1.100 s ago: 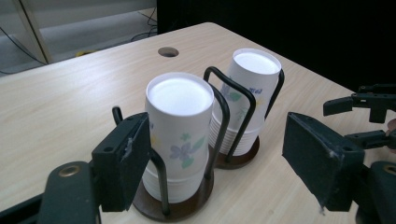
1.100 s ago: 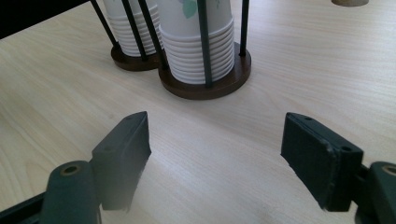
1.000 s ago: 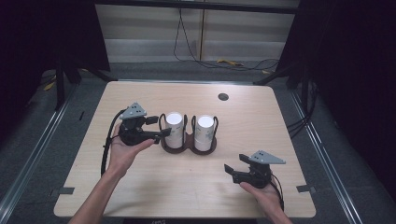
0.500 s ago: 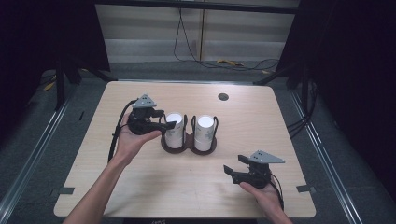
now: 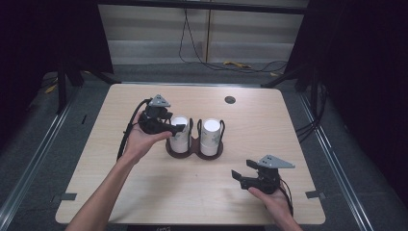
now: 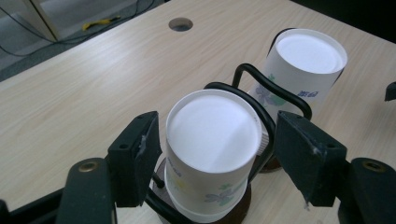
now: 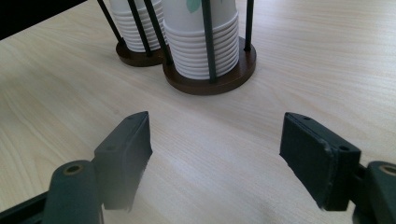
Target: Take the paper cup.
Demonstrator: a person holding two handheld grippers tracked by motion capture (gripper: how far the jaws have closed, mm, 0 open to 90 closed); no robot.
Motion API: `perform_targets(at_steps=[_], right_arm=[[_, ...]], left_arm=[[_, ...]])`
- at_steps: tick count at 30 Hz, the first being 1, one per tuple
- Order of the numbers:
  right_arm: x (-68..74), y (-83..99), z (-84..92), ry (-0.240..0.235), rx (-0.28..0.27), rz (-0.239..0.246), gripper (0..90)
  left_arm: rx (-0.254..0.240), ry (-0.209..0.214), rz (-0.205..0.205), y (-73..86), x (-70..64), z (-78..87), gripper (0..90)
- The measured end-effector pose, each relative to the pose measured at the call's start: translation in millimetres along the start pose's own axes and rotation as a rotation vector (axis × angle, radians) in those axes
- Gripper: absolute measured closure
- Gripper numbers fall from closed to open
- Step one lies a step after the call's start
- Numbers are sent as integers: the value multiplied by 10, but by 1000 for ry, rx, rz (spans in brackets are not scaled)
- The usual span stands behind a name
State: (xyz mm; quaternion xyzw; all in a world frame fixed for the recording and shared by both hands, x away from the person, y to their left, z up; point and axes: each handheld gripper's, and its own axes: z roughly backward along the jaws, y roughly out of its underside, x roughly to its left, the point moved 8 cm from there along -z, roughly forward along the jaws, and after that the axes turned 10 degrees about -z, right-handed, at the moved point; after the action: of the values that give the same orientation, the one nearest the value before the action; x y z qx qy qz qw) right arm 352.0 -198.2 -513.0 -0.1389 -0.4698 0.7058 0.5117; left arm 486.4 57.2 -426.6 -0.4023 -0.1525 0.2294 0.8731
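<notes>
A wire holder [image 5: 194,144] with two cup stacks stands mid-worktop [image 5: 288,120]. The left hand-held gripper [image 6: 210,154] straddles the left stack [image 6: 212,154], jaws wide, wire hoops just behind. The right hand-held gripper [image 7: 215,154] rests low, wide open.

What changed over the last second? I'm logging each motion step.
The left hand-held gripper moved right to the left cup stack; its open jaws now flank the top cup without closing. The right hand-held gripper, cup holder and right stack stayed put.
</notes>
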Motion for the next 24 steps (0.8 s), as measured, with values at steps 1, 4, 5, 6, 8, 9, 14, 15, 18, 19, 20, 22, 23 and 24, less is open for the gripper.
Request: perform_targets(at_steps=[1, 4, 5, 6, 8, 9, 14, 15, 18, 19, 20, 22, 23, 24], right_arm=[[3, -1, 0, -1, -1, -3, 250], [2, 0, 0, -1, 0, -2, 250], [0, -3, 2, -3, -2, -3, 251], [-2, -2, 1, -2, -2, -7, 250], [-3, 0, 2, -1, 0, -9, 251], [-4, 0, 1, -2, 0, -10, 251], [-3, 0, 3, -4, 1, -10, 250], [-3, 1, 4, -3, 2, -12, 251], [-7, 1, 2, -4, 2, -10, 251], [-7, 3, 1, -4, 3, -9, 250], [-8, 5, -1, -4, 5, -6, 251], [-7, 6, -2, -5, 5, -5, 250], [-7, 6, -2, -5, 6, -6, 251], [-7, 8, 0, -4, 7, -8, 250]], left_arm=[[19, 5, -1, -5, 7, -14, 308], [30, -9, -5, -58, 46, -14, 304], [34, -9, 3, -72, 60, -17, 300], [56, -5, 11, -86, 69, -32, 297], [60, -5, 3, -102, 71, -35, 300], [70, -6, 0, -121, 72, -38, 308], [110, 13, -9, -131, 58, -76, 309], [121, 22, 1, -143, 65, -95, 309], [147, 31, -1, -165, 68, -107, 310], [166, 41, 2, -164, 59, -116, 310], [187, 50, -2, -159, 51, -127, 308], [207, 50, -12, -155, 51, -136, 316], [234, 43, -18, -155, 59, -150, 310], [237, 45, -21, -159, 61, -153, 307]])
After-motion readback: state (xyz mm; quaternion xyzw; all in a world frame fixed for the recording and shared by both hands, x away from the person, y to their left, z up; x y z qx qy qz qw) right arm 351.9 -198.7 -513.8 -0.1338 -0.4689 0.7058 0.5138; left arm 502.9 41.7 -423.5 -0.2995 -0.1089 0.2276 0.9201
